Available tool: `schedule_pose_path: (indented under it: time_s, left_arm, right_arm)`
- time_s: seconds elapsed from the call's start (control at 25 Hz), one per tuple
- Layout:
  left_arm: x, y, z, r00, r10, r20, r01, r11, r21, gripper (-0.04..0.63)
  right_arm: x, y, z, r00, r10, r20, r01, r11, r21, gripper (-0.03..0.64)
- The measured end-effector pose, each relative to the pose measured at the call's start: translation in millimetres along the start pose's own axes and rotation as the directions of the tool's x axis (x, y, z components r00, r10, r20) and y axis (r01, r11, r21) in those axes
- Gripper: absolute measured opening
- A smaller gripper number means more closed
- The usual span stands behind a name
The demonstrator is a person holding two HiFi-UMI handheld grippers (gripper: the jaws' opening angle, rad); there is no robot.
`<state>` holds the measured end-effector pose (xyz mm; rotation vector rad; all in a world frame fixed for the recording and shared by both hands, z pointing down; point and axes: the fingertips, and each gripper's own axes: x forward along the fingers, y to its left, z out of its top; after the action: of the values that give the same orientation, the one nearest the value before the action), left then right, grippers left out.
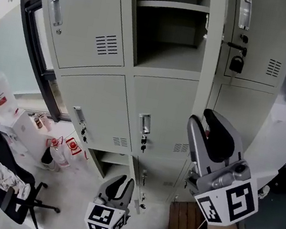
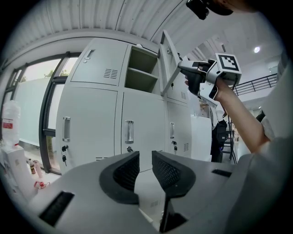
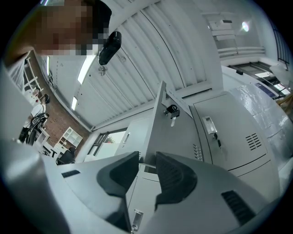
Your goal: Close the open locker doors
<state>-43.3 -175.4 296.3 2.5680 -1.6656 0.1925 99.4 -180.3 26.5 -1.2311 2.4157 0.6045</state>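
Right gripper point(image 3: 147, 159), jaws wide and empty, points up at the open door point(image 3: 170, 135). The door is pale grey, swung out from the top row, with a lock point(image 3: 172, 110) on its face. Left gripper point(image 2: 145, 156), jaws narrowly apart, is empty.

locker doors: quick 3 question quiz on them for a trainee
1. True or false: the top left locker door is open.
2. The open compartment holds: A) boxes B) a shelf C) a bag
3. Which gripper is raised by the open door: the left gripper or the right gripper?
Key: 1 false; 2 B; 3 the right gripper.
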Motion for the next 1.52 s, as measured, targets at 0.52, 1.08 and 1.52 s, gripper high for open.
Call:
schedule_pose_path:
  time_s: [0.52,1.08,1.52]
  left_arm:
    - [12,55,-7,0.999,-0.033,-0.013,0.033,0.999,-0.012,0.077]
    - [18,122,-23,1.0,-0.027,-0.009,0.027,0.999,-0.038,0.077]
    - [14,153,-20,1.0,-0.009,-0.02,0.008,0.998,-0.063,0.077]
  right_arm:
    - [48,27,-20,1.0,-0.003,-0.004,0.003,1.0,-0.001,0.114]
    - [107,42,-52,0.998,-0.041,-0.048,0.038,0.998,-0.048,0.106]
    - [145,42,-73,0.996,-0.041,-0.083,0.036,0.998,-0.058,0.104]
